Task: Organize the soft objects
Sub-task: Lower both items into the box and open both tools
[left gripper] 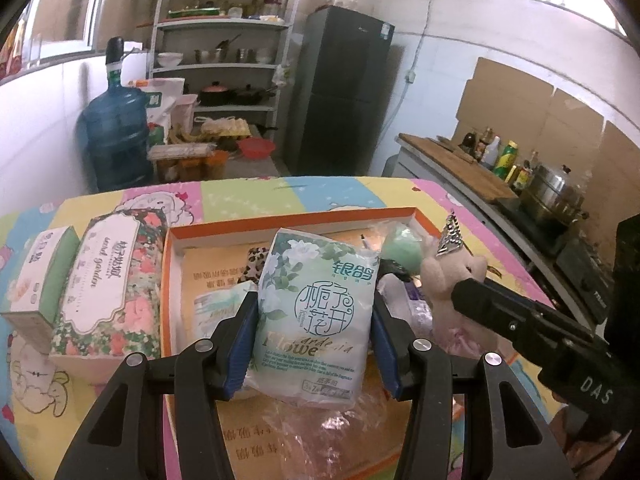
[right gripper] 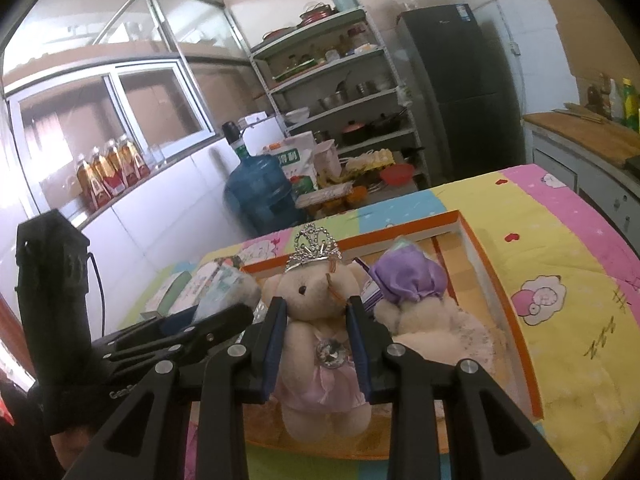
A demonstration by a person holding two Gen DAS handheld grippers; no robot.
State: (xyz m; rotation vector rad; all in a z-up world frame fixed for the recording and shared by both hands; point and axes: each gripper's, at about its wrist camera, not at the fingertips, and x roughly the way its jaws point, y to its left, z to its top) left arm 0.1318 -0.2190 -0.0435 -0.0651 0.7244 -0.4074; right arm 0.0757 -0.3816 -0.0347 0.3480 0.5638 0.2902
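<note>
Soft goods held over the orange tray [left gripper: 296, 216]

We grip the tissue pack [left gripper: 316, 312] in the left hand-held gripper [left gripper: 314, 344], the crowned plush bear [right gripper: 316, 320] in the right hand-held gripper [right gripper: 316, 344]; both seem light, squashy; hold mid-body.

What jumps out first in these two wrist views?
Each gripper is clamped on something soft over the orange-rimmed tray: the left gripper holds a white tissue pack printed with flowers, upright at the centre of its view. The right gripper squeezes a cream teddy bear wearing a silver tiara. Just right of it, a second bear in a purple cap lies in the tray.
</note>
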